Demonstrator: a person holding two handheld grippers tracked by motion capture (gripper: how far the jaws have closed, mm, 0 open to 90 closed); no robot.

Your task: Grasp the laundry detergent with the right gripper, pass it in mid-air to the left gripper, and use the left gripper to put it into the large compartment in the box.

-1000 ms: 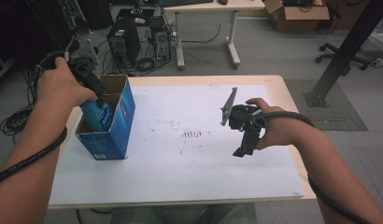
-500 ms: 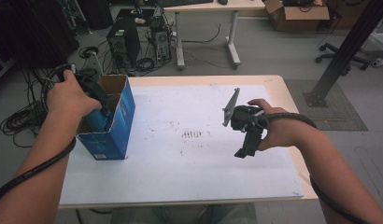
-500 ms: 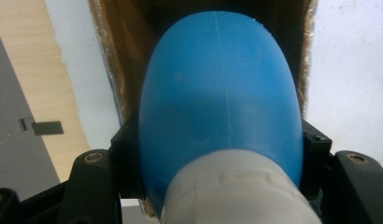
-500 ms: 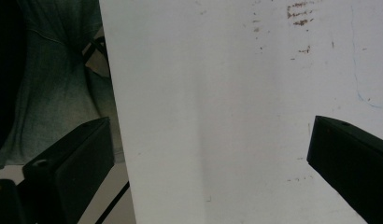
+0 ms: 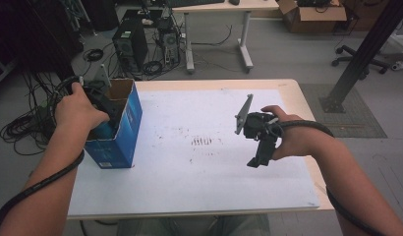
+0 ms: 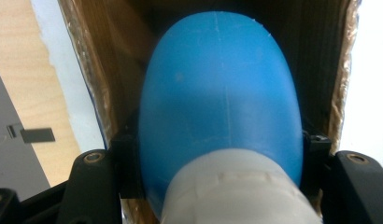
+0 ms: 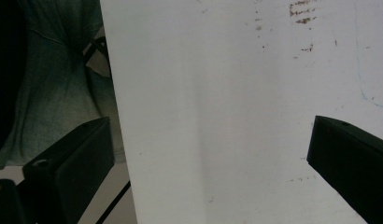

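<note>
A blue cardboard box (image 5: 122, 132) with an open top stands at the table's left edge. My left gripper (image 5: 102, 104) reaches down into it from above, held by the person's hand. In the left gripper view a smooth blue bottle (image 6: 222, 93) with a white cap (image 6: 241, 186) sits between the two jaws, gripped at both sides, with the box's brown inner walls (image 6: 110, 70) around it. My right gripper (image 5: 257, 160) hovers over the right half of the table, pointing down. Its jaws stand wide apart with nothing between them (image 7: 210, 140).
A white sheet (image 5: 199, 172) with faint brown marks (image 5: 203, 141) covers the wooden table (image 5: 295, 91). On the floor behind are a computer tower (image 5: 126, 42), cable tangles (image 5: 22, 123), another desk (image 5: 219, 7) and a black post (image 5: 364, 54) at the right.
My left gripper has sunk deeper into the box with the blue bottle, and the hand has shifted slightly back. The right gripper has barely moved.
</note>
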